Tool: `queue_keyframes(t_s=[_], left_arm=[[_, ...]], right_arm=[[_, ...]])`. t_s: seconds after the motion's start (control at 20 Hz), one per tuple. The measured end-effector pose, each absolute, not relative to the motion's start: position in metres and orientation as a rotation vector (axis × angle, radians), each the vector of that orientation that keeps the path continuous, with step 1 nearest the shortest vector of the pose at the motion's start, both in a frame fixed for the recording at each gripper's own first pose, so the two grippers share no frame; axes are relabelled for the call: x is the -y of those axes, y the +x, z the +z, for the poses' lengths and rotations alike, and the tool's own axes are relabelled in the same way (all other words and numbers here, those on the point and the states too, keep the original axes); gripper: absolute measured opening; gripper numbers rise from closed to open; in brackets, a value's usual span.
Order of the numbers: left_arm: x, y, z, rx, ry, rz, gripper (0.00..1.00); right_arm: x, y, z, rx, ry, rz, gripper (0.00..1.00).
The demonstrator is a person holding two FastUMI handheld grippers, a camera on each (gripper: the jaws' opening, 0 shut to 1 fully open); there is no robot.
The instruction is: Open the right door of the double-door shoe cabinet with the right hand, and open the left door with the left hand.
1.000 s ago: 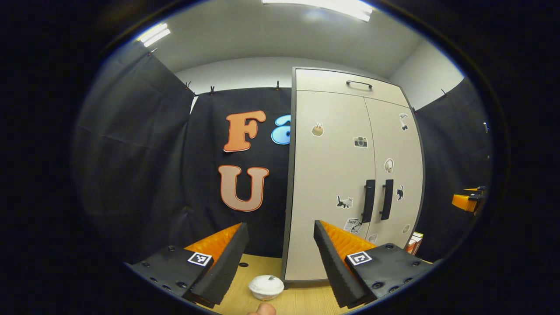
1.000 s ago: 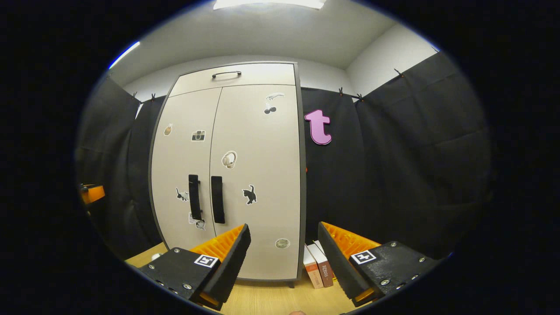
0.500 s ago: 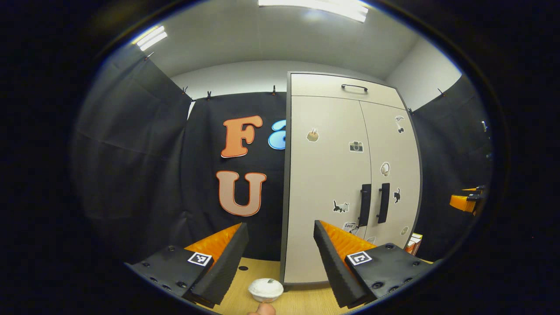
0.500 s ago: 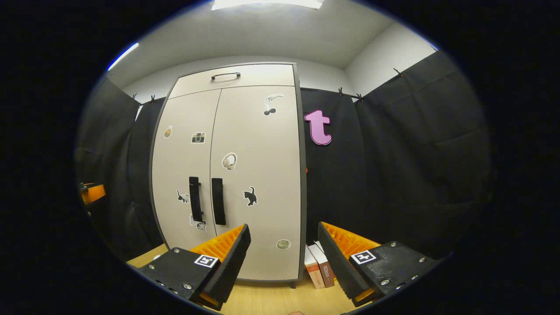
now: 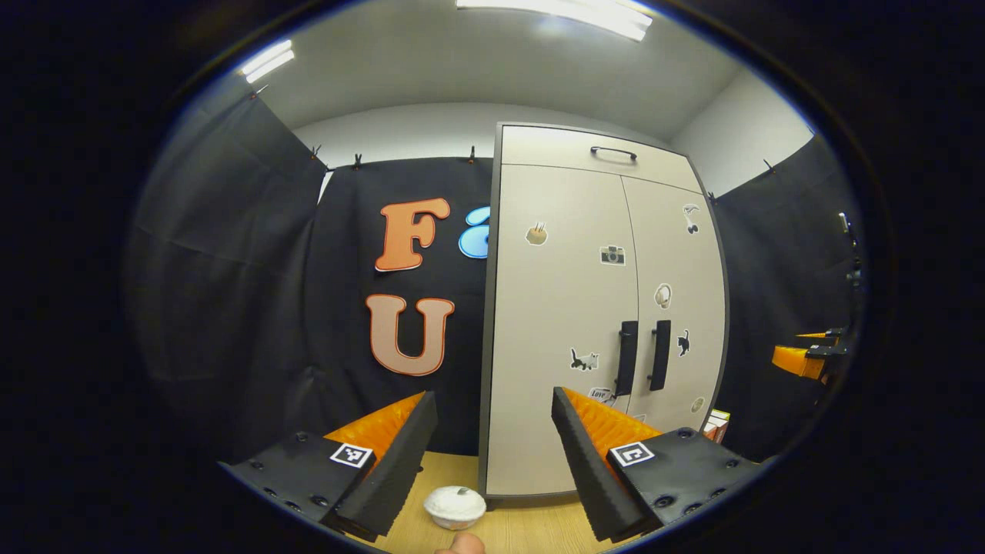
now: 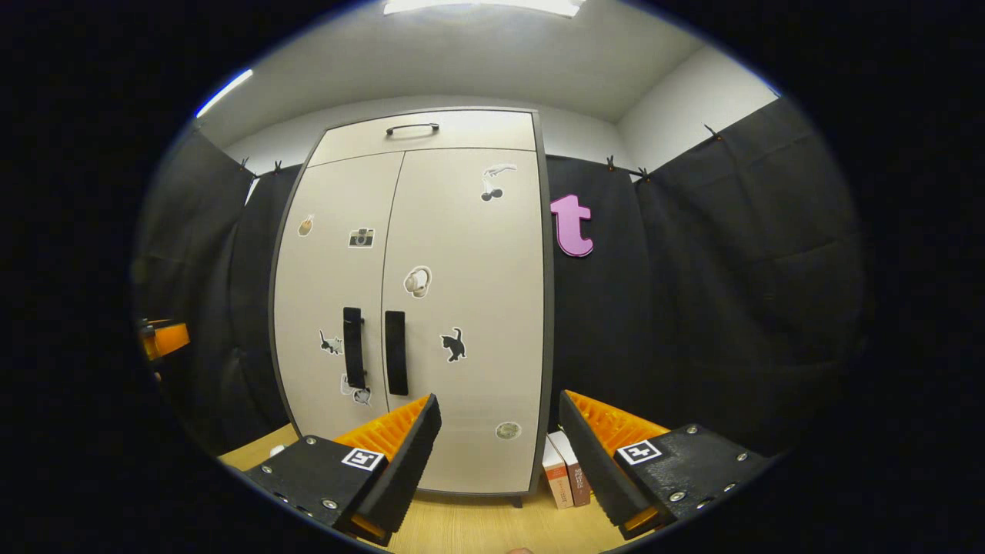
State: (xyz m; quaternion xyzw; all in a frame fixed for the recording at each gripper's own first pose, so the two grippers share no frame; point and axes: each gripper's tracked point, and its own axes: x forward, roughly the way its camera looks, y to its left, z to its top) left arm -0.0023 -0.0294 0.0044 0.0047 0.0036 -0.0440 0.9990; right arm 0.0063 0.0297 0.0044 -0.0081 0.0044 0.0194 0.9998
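Shoe cabinet [image 6: 431, 308] stands upright on the wooden floor [image 6: 462, 527] against the black cloth wall, tall and pale with a dark frame, and both of its doors are closed. In the right gripper view the left door [image 6: 331, 292] and the right door [image 6: 469, 308] meet at a seam just left of the middle, with two black vertical handles side by side: the left handle [image 6: 353, 348] and the right handle [image 6: 395, 352]. Small stickers dot both doors, among them a black cat [image 6: 454, 344] on the right door. Above the doors a top panel carries a horizontal black handle [image 6: 412, 128]. Two books [image 6: 565, 481] stand on the floor just beside the cabinet's right edge.

The right gripper [image 6: 496, 431] hovers near, in front of the cabinet's lower right part, its orange-and-black fingers spread wide apart and holding nothing. At the far left edge of this view an orange part of the other gripper is seen.

In the left gripper view the cabinet [image 5: 600, 308] sits to the right of centre. The left gripper [image 5: 492, 427] is also wide open and empty, well apart from the handles. A small white round object [image 5: 454, 506] lies on the floor between its fingers, near the cabinet's lower left corner.
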Motion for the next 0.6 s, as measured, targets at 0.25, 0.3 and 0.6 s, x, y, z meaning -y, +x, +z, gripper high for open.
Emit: queue_keyframes(t_s=[0.25, 0.3, 0.6], left_arm=[[0.025, -0.002, 0.001, -0.010, 0.015, -0.079, 0.95], [0.023, -0.004, 0.000, -0.012, 0.014, -0.079, 0.95], [0.007, -0.003, -0.003, -0.005, 0.031, -0.039, 0.96]], right_arm=[[-0.061, 0.019, 0.001, -0.032, -0.015, 0.087, 0.94], [-0.068, 0.022, -0.001, -0.040, -0.019, 0.096, 0.94], [-0.110, 0.054, -0.009, -0.083, -0.014, 0.137, 0.94]])
